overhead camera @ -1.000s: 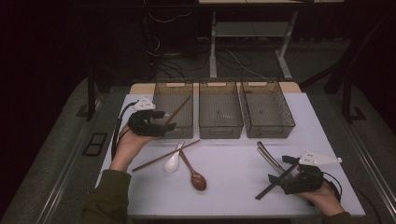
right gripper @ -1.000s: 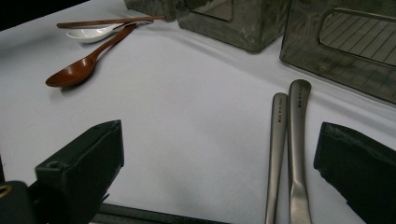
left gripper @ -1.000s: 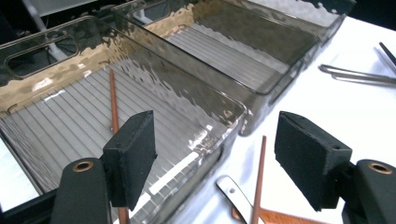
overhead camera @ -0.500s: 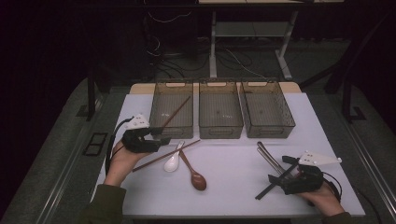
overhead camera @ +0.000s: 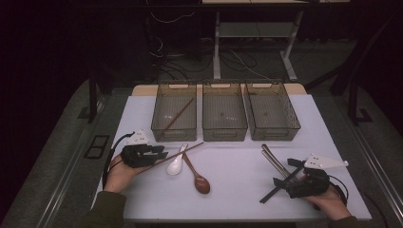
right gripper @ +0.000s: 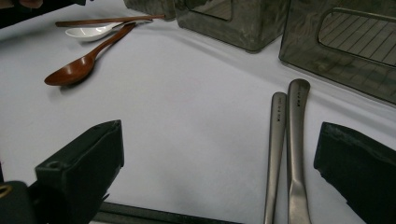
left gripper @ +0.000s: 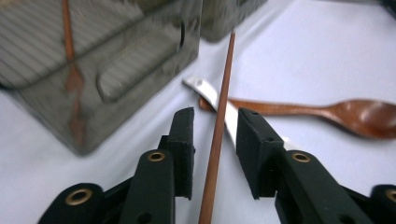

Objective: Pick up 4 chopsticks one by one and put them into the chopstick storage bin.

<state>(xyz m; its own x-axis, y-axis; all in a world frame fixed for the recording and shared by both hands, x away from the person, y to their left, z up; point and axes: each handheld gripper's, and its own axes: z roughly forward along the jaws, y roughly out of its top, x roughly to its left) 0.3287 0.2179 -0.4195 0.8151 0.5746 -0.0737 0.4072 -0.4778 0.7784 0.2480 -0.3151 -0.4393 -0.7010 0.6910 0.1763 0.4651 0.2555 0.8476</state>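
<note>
Jaws of left gripper [left gripper: 215,154] straddle chopstick [left gripper: 219,126], apart.

White rectangular table [overhead camera: 237,166] with items laid on its surface

Three grey mesh bins [overhead camera: 225,113] along the far edge; nearer: brown wooden chopstick [overhead camera: 178,154], white ceramic spoon [overhead camera: 175,165], brown wooden spoon [overhead camera: 198,178], two metal handles [overhead camera: 274,161].

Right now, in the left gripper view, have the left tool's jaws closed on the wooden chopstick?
No: the wooden chopstick runs between the left tool's two jaws with a gap on each side, so they stand open around it.
</note>
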